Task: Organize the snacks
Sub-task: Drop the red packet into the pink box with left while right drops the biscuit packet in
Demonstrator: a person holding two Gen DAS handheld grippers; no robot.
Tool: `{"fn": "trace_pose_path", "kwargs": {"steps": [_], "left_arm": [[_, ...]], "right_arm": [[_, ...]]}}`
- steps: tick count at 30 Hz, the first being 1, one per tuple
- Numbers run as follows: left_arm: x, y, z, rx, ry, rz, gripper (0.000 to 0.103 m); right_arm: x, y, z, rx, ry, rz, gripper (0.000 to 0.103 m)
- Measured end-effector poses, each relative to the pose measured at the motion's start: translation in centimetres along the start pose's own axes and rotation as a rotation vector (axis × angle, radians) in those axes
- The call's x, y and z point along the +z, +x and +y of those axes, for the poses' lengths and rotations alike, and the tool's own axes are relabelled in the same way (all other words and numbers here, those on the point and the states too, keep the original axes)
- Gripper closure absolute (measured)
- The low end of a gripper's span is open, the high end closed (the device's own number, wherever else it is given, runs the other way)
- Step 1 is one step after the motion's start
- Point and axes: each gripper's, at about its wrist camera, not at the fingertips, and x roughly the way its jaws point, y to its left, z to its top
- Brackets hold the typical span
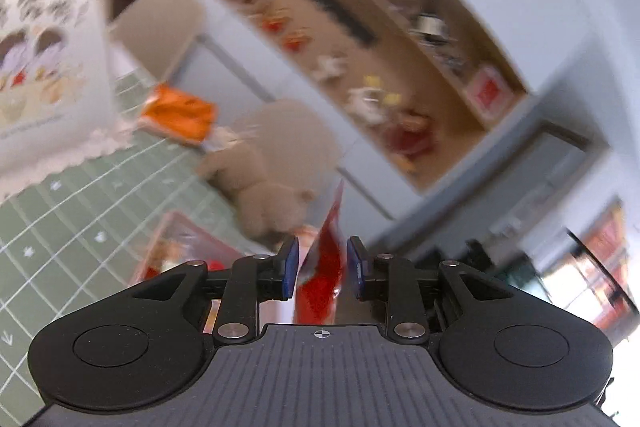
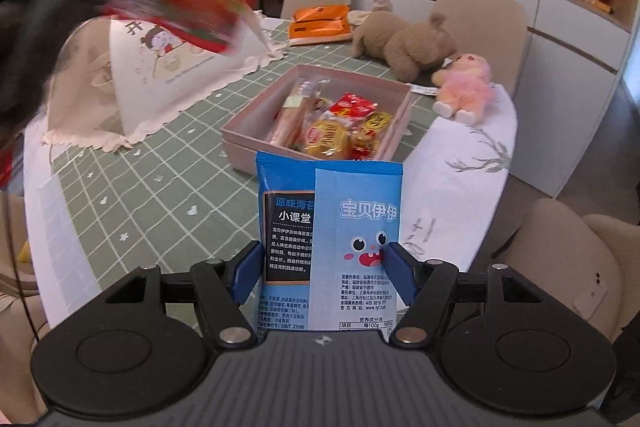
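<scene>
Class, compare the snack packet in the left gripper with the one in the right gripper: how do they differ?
The red packet is seen edge-on and blurred; the blue seaweed packet faces the camera flat, its print readable. The left gripper shows gaps beside the red packet; the right gripper presses the blue packet's sides. Both stand upright between fingers.

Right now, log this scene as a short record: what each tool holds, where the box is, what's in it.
left tool: red packet between its fingers, edge-on; view blurred
right tool: shut on blue packet, upright
box: pink, open, on green checked table, beyond the blue packet
box contents: several wrapped snacks, red and yellow
nearby: teddy bear, pink doll, orange pack
</scene>
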Motion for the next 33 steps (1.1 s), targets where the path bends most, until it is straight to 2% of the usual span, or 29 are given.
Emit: {"fn": "trace_pose_path", "kwargs": {"steps": [1, 4, 7, 10, 13, 16, 19, 22, 24, 27, 30, 33], "left_arm": [[-0.1, 1.0, 1.0, 0.043, -0.027, 0.005, 0.074], [-1.4, 1.4, 3.3, 0.089, -0.047, 0.03, 0.074], [-3.4, -0.7, 5.1, 0.149, -0.007, 0.07, 0.074], [-5.7, -3.4, 6.9, 0.231, 0.048, 0.115, 0.074], [-7.7, -6.2, 8.1, 0.281, 0.032, 0.125, 0.074], [-8.8, -8.4, 8.4, 0.287, 0.028, 0.139, 0.074], [-9.3, -9.8, 8.5, 0.312, 0.046, 0.138, 0.074], [-10.0, -11.0, 9.1, 0.358, 0.083, 0.153, 0.074], [-10.4, -11.5, 9.7, 0.374, 0.088, 0.168, 0.074], [-10.8, -11.5, 10.9, 0.379, 0.074, 0.194, 0.074], [-11.6, -11.3, 11.2, 0.358, 0.094, 0.227, 0.074], [-12.7, -10.2, 11.3, 0.314, 0.122, 0.268, 0.074]], "right_arm": [[0.0, -0.2, -0.4, -0.015, 0.002, 0.001, 0.036], [-0.3, -0.6, -1.7, -0.053, 0.013, 0.011, 0.036], [0.3, -0.6, -3.1, -0.081, 0.017, 0.011, 0.036], [2.1, -0.8, -3.6, -0.071, 0.02, -0.029, 0.036], [5.9, 0.1, -3.2, -0.063, 0.016, -0.105, 0.036], [11.0, 2.9, -2.0, -0.069, -0.018, -0.147, 0.031], [15.7, 8.0, -1.3, -0.038, -0.04, -0.071, 0.028], [17.6, 11.2, -1.4, -0.026, -0.012, -0.011, 0.028], [17.3, 11.2, -1.5, -0.009, 0.014, -0.014, 0.028], [15.2, 10.2, -1.5, 0.026, 0.038, -0.031, 0.027], [11.4, 9.3, -0.5, 0.006, 0.012, -0.013, 0.027], [6.2, 8.7, 0.7, 0.04, 0.049, 0.018, 0.027]]}}
